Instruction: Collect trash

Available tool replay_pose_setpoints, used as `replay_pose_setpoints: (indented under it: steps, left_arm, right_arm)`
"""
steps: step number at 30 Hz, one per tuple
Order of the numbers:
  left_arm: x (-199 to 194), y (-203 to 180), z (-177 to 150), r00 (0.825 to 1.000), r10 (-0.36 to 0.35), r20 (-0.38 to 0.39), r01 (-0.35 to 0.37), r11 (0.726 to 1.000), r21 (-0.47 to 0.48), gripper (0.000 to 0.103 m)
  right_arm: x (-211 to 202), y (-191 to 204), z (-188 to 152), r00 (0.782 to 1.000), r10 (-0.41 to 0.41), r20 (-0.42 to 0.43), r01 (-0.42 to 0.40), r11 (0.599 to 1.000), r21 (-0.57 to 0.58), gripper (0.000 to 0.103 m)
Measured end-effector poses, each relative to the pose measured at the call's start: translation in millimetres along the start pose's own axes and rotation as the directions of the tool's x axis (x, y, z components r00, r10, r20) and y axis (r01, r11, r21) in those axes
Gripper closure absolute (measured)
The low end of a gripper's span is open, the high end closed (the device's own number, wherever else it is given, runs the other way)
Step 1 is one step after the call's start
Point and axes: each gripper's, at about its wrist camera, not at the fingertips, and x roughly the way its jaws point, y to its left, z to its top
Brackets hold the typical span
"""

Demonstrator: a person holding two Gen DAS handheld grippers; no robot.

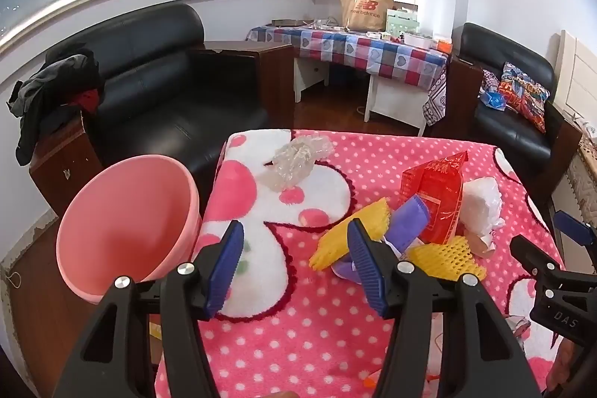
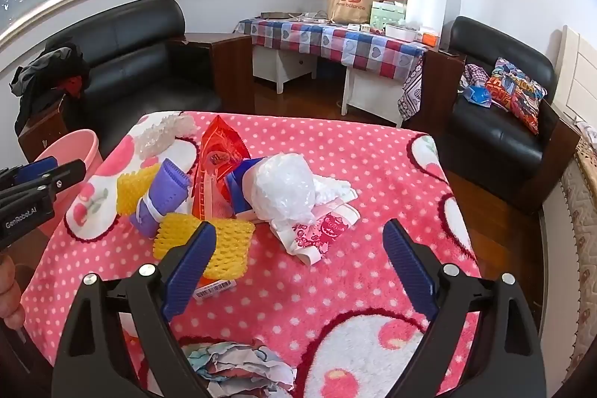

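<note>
A: A sitting room: black sofa (image 1: 149, 69), a checked tablecloth (image 2: 335, 40) across the far table, and up front the worktop (image 1: 373, 159) under a pink polka-dot blanket. Where's the trash?

B: Heaped toward the middle of the worktop. A red wrapper (image 2: 220, 152) stands highest, a purple packet (image 2: 164, 193) leans against it, with yellow foam netting (image 2: 220, 245) at the near side and a white plastic bag (image 2: 283, 189) to its right. A printed white wrapper (image 2: 321, 230) lies just beside that bag.

A: And the clear crumpled plastic (image 1: 298, 159)?

B: Apart from the heap, near the far left corner.

A: The tools?

B: The left tool (image 1: 294, 267) hovers over the worktop's left edge, jaws spread, nothing between them; the netting and purple packet sit just beyond its right finger. The right tool (image 2: 298, 267) is spread wide as well, holding nothing, with the netting touching or just behind its left finger and the printed wrapper ahead between the fingers.

A: Anything nearer?

B: Crumpled paper (image 2: 238, 368) at the near edge, under the right tool.

A: The bin?

B: A pink bin (image 1: 127, 226), off the worktop's left edge, beside the left tool.
</note>
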Motion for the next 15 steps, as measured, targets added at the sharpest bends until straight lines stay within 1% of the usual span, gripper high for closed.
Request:
replay_pose_setpoints:
  steps: [8,12,15]
  left_arm:
    - [2.0,-0.7,1.2,1.0,0.001,-0.005,-0.001,1.0,-0.001,0.045]
    - [-4.4,-3.9,9.4,1.0,0.0,0.001,0.0,1.0,-0.002,0.045]
    - [-3.4,-4.6,7.6,1.0,-0.002,0.004,0.002,1.0,-0.004,0.045]
  right_arm:
    - [-3.3,-0.5,3.9,1.0,0.004,0.019,-0.004,1.0,0.001,0.012]
    - [-5.6,-4.1,7.4,0.999,0.005,0.042,-0.005,1.0,0.008,0.012]
    - [-9.0,-2.2,5.8,0.998,0.0,0.069,-0.001,1.0,0.018,0.012]
